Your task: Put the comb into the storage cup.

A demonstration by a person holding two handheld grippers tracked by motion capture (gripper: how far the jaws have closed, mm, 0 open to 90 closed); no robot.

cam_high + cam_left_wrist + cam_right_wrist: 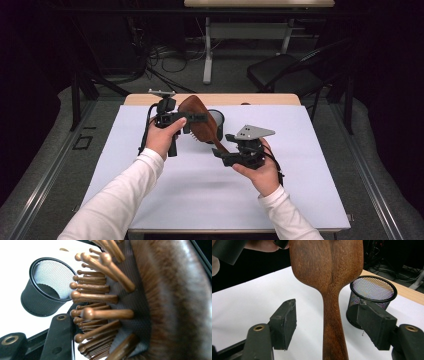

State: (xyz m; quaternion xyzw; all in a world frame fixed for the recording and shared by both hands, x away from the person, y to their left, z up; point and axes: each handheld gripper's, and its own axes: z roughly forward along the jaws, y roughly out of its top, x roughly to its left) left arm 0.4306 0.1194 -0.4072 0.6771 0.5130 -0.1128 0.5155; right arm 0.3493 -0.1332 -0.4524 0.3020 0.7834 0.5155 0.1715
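A brown wooden hairbrush (206,129) is held up over the white table, its head to the left and its handle slanting down to the right. My left gripper (196,118) is shut on the head; in the left gripper view the round-tipped wooden bristles (100,297) and the dark wood back (175,300) sit right at the jaws. My right gripper (220,152) stands open around the handle (333,325). Its two pads (284,322) are on either side of the wood with a gap on each side, not touching it.
A black mesh cup (219,119) stands upright on the white table cover (200,190) just behind the brush, also the cup (373,288) and the cup (40,297). Beyond the table's far wooden edge are a black chair (285,75), floor cables and another desk.
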